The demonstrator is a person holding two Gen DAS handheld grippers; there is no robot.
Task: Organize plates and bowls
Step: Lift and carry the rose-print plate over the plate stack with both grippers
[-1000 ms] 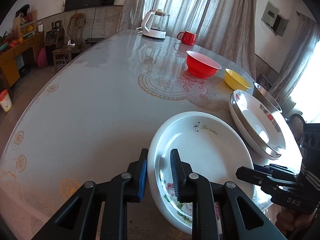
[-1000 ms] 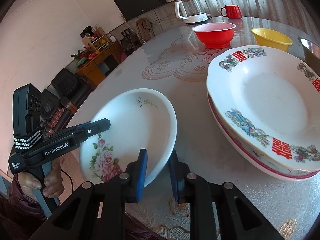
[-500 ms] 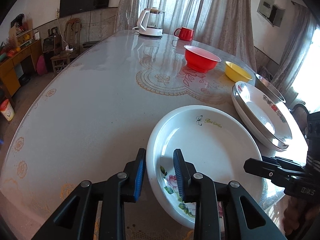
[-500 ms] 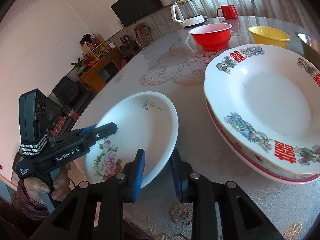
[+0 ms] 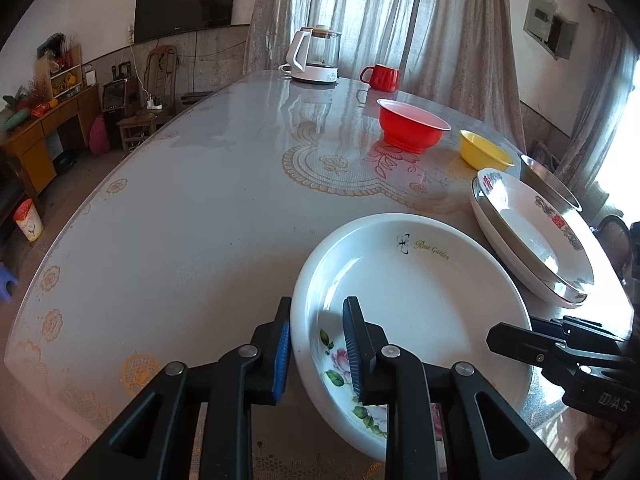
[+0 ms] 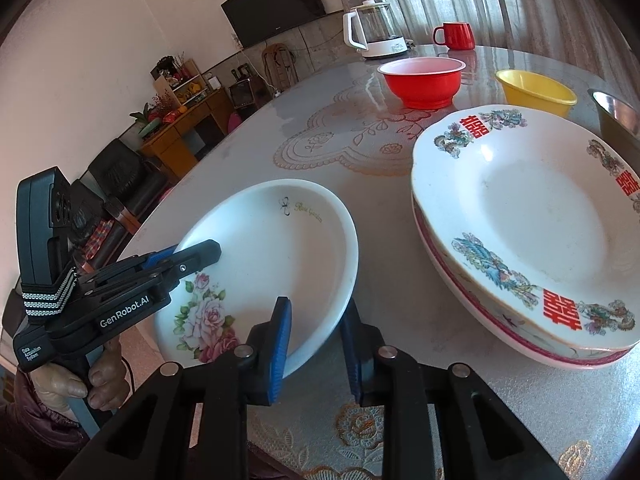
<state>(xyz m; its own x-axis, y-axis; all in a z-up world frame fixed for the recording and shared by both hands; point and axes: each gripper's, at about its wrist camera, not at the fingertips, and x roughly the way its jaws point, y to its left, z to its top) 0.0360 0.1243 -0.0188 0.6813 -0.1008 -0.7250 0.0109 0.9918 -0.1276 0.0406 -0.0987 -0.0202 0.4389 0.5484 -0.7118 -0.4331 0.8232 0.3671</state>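
Rose plate caught at two rim spots – a slip waiting to happen

The left gripper (image 5: pixel 316 344) straddles the near-left rim of the rose plate (image 5: pixel 420 300), its jaws closing, one pad inside and one outside; the right gripper (image 6: pixel 316 340) pinches the opposite rim likewise. Glazed edges (thin and slick) could slide out if either hand lifts unevenly, dropping the plate on the table (image 5: pixel 180 220) – or knocking the stacked plates (image 6: pixel 520 220) just right of the right gripper.
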